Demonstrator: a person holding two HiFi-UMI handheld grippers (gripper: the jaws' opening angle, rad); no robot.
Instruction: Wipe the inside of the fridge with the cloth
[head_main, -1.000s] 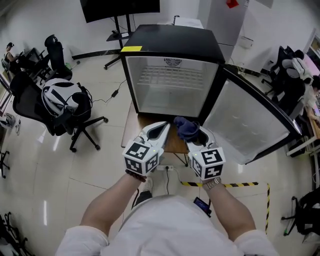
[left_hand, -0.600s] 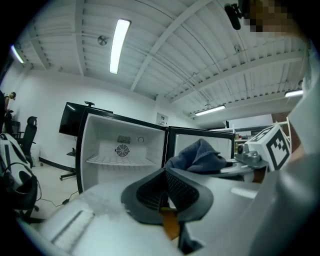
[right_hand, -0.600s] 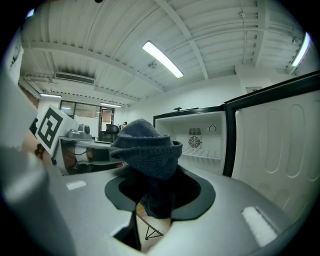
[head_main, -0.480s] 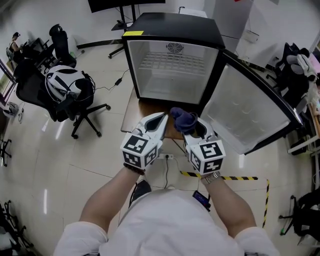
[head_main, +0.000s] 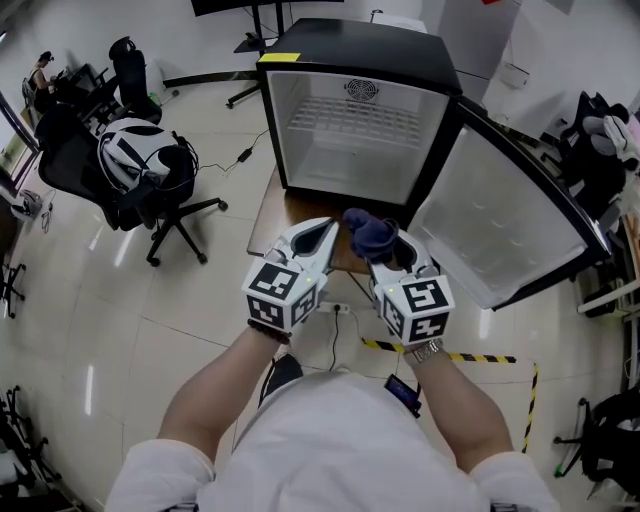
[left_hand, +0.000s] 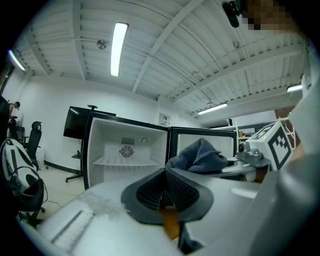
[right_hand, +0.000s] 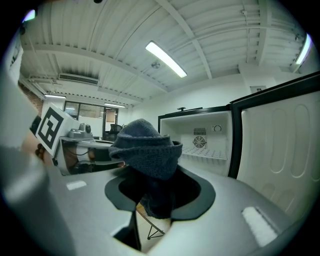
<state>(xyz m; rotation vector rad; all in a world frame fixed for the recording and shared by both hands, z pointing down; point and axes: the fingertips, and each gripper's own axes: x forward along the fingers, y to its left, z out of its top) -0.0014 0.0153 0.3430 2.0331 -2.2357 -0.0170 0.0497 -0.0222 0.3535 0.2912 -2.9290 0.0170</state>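
Black mini fridge (head_main: 350, 45) stands on a low wooden table (head_main: 290, 215), white inside, with a wire shelf (head_main: 355, 122) across the upper part and a round fan grille (head_main: 361, 88) on the back wall. Its door (head_main: 505, 225) is swung wide open to the right, inner liner facing up and out. Off to the left there's a black office chair (head_main: 150, 215) with a white and black pack (head_main: 135, 160) on the seat, well apart from the fridge. A yellow-black tape strip (head_main: 450, 356) runs on the floor behind the table, on the person's side. The person stands in front of the open fridge with both grippers held out side by side over the table's front edge, short of the opening. Left gripper (head_main: 325, 235) is clenched: jaws fully together with nothing between them, confirmed in the left gripper view (left_hand: 165, 187). Right gripper (head_main: 388, 252) is grasping the cloth (head_main: 370, 235): jaws partly apart with the pads pressed on it, seen close in the right gripper view (right_hand: 160, 192). The cloth (right_hand: 147, 147) is dark blue and bunched, with a wad sticking up above the jaws and a tail hanging down between them. It's outside the fridge, just in front of the lower edge of the opening, beside the left gripper's tips.
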